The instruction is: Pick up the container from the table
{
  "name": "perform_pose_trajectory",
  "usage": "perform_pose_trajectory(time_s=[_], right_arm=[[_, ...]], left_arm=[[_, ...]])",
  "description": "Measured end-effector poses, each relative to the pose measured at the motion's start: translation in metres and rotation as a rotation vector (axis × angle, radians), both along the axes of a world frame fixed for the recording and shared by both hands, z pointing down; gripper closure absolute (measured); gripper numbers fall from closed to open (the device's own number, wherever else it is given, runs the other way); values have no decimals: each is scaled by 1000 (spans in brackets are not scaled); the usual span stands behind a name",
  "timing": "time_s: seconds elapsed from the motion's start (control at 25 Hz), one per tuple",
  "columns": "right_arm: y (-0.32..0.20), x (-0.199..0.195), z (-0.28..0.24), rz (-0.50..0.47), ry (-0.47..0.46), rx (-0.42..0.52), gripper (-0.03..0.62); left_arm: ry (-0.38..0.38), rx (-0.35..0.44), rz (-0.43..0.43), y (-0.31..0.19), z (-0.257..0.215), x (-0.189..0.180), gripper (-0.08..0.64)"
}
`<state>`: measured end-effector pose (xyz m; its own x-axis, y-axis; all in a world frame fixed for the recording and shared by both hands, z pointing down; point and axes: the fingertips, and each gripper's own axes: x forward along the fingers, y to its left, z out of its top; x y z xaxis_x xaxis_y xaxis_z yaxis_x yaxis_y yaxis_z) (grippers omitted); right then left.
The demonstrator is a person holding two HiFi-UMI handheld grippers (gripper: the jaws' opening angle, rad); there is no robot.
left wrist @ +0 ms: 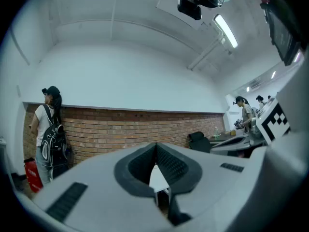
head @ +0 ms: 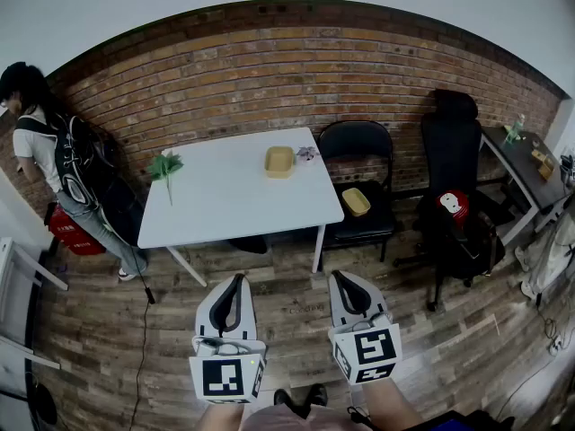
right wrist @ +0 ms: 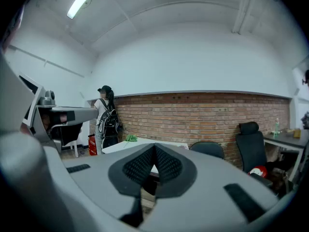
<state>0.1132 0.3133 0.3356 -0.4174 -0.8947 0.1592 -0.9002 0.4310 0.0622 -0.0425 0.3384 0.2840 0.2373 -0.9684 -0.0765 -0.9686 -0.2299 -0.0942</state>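
Observation:
A small yellow container [head: 279, 161] sits on the white table [head: 225, 205] near its far right corner. A second yellow container [head: 356, 201] lies on the seat of the black chair [head: 358, 182] right of the table. Both grippers hover over the wooden floor, well short of the table. My left gripper [head: 238, 279] has its jaws together with nothing between them; in the left gripper view its tips [left wrist: 156, 146] meet. My right gripper [head: 340, 277] is likewise shut and empty, its tips [right wrist: 154, 148] touching in the right gripper view.
A person with a backpack [head: 63, 164] stands left of the table by a red object [head: 70, 230]. Green leaves [head: 165, 166] and a small item [head: 307, 154] lie on the table. A black office chair [head: 454, 205] and a desk [head: 521, 164] stand at the right.

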Motion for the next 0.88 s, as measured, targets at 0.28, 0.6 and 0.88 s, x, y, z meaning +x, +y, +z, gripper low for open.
perform_pose_trajectory(time_s=[0.28, 0.6, 0.88], right_arm=[[6, -2, -3, 6, 1, 17, 594], [13, -22, -9, -14, -30, 28, 388], [5, -18, -5, 14, -7, 37, 397]], left_arm=[[0, 2, 3, 6, -1, -3, 551], [7, 1, 21, 12, 0, -25, 551], [-8, -24, 33, 1, 16, -28, 551]])
